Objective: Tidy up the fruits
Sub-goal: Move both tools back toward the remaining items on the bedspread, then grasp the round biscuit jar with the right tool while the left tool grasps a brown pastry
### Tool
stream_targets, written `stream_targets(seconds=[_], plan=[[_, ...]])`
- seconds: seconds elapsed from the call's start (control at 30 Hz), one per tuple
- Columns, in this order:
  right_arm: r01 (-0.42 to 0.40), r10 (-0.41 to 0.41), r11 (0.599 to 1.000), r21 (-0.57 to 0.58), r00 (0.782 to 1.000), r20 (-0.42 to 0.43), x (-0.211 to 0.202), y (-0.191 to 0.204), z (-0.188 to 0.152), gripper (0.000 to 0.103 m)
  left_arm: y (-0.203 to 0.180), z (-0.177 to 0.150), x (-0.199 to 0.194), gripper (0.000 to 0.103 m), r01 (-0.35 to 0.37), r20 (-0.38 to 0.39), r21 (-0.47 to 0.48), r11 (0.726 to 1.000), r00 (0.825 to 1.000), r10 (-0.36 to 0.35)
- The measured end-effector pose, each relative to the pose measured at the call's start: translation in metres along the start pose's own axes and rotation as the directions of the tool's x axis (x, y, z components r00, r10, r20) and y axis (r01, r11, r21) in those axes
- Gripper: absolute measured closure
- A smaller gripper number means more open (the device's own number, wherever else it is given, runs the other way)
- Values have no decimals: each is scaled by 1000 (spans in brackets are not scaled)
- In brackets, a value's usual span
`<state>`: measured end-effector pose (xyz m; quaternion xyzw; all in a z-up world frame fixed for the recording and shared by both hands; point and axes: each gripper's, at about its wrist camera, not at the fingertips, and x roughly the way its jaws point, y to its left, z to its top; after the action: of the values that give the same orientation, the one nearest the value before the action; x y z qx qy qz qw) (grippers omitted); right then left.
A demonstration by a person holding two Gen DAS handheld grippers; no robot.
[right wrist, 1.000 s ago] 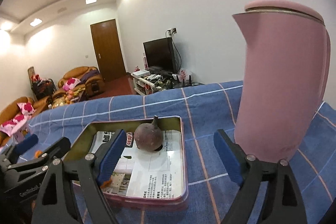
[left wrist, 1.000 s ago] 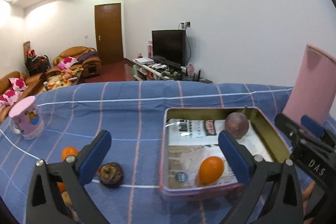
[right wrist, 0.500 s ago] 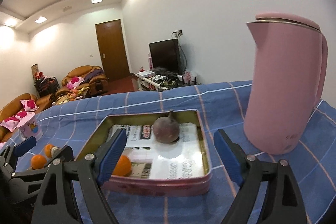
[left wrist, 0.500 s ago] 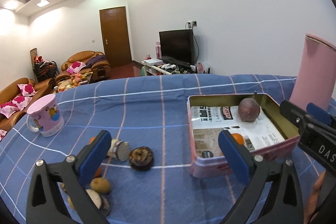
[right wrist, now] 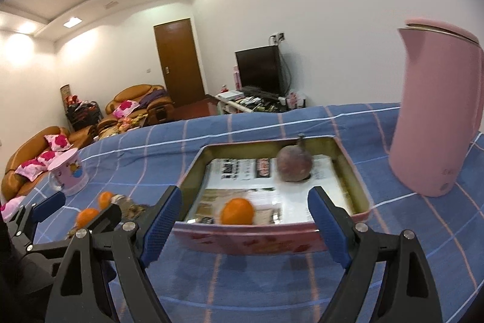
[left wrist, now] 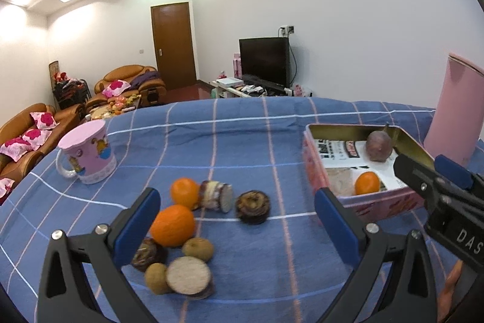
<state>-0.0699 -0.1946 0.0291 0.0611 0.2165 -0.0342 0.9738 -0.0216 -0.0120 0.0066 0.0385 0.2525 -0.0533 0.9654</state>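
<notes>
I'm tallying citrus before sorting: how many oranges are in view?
3. One orange lies in the pink tin; two sit on the blue cloth, one farther back and one nearer, by the left gripper. The gripper's fingers may hide others.

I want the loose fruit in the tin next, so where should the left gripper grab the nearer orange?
Grip the nearer orange across its round middle, coming down from above: small fruits crowd its near side, and the open left gripper already spans it.

Orange (right wrist: pixel 237 211) & purple fruit (right wrist: pixel 294 166) in tin (right wrist: pixel 357 189); rest loose on cloth.
</notes>
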Motion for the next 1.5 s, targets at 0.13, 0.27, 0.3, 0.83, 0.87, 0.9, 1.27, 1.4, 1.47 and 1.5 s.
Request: stream_targets(seconds=[0.13,0.27,0.3,0.83,0.87,0.9,1.27,1.4,1.47,1.5], plan=[[-30,30,1000,-10,999,-18,4,16,-3,17,19,-3,1,0,-17,-16,-13,1000,1000,16],[-58,57,998,-29,998,-35,7,31,-5,17,40,-4,4,0,-44,-34,-22,999,999,43],[-72,70,997,-36,997,-42,8,36,-6,17,45,-4,6,0,-47,-37,-23,999,998,46],[-403,347,903,-150,888,-301,27,126,-35,39,168,-8,25,0,-216,-112,-132,967,973,202],[-421,361,895,-145,877,-316,29,131,-37,39,172,-9,26,0,-217,-122,-142,966,972,200],[-439,374,887,-145,866,-332,31,136,-38,39,175,-9,27,0,-212,-129,-150,966,973,193],[-454,334,878,-153,810,-482,59,173,-55,62,162,-13,33,0,-118,-171,-92,989,980,101],[-423,309,891,-164,832,-461,56,165,-54,65,160,-15,34,1,-33,-195,-92,995,981,15],[-397,295,903,-164,851,-434,52,154,-50,65,158,-16,34,6,15,-206,-85,996,978,-33],[-384,287,908,-167,860,-422,51,149,-47,65,155,-17,34,8,58,-216,-74,996,974,-72]])
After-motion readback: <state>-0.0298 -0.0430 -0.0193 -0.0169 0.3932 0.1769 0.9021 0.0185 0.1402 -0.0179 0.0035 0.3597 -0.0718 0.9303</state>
